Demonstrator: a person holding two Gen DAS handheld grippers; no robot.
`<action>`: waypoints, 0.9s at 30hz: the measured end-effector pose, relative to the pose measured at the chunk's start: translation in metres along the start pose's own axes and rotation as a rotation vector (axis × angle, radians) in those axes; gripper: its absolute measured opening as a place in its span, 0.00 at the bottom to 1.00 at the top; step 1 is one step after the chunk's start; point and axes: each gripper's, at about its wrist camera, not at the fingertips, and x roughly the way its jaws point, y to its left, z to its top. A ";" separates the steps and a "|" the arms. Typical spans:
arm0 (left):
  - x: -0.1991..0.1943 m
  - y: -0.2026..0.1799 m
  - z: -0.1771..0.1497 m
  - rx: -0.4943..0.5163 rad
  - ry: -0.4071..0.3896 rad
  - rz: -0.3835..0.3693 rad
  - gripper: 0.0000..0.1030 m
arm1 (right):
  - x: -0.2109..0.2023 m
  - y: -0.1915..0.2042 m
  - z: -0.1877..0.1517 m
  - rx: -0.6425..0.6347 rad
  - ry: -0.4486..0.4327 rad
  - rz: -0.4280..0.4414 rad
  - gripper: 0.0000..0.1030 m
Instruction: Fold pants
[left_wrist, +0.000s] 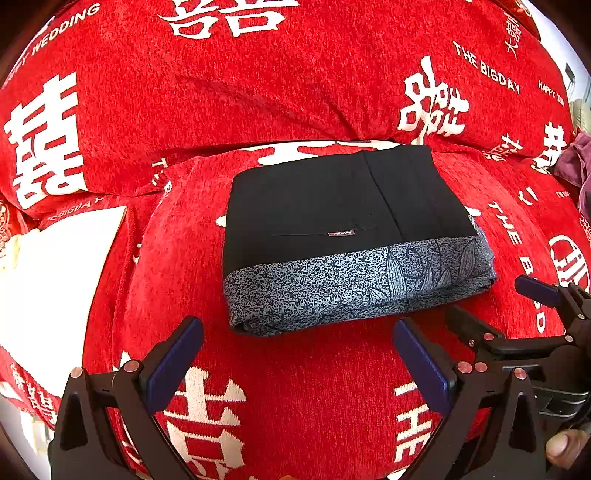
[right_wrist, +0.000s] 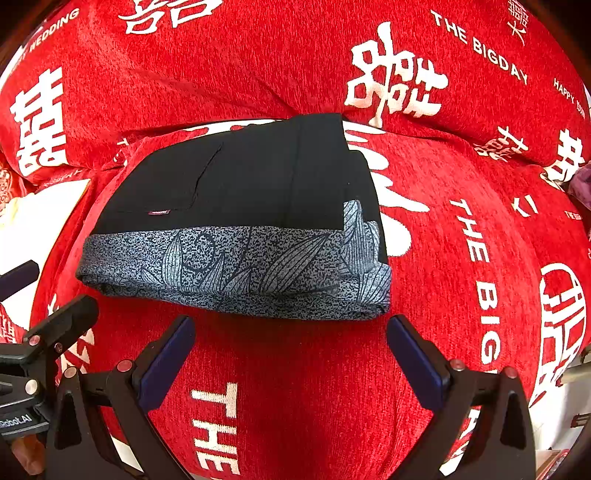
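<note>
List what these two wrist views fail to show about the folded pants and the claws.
- Pants: layers and underside hidden by the top fold in both views.
- Small label: lettering too small to read in either view.
- Purple cloth: cut off by the left wrist view's right edge.
- Left claw and right claw: handles cut off by the bottom edges; both open, clear of the pants.

Setting: a sofa (left_wrist: 295, 387) draped in a red chenille cover (right_wrist: 295, 369) printed with white double-happiness characters and English text ("THE BIGDAY", "HAPPY WEDDING"). Back cushions (left_wrist: 221, 92) stand behind the seat. White sheet or cloth (left_wrist: 55, 288) lies at the left. Purple fabric (left_wrist: 576, 162) at the right edge. Bright daylight at the upper right corner; lighting even.
</note>
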 end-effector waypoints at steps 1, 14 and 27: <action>0.000 0.000 0.000 -0.001 0.000 0.000 1.00 | 0.000 0.000 0.000 0.000 0.000 0.000 1.00; 0.000 -0.001 0.001 0.000 0.000 -0.001 1.00 | 0.000 0.000 0.000 0.000 0.000 -0.002 1.00; 0.004 -0.003 0.003 0.003 0.005 -0.003 1.00 | 0.001 -0.001 0.001 -0.009 -0.002 -0.006 1.00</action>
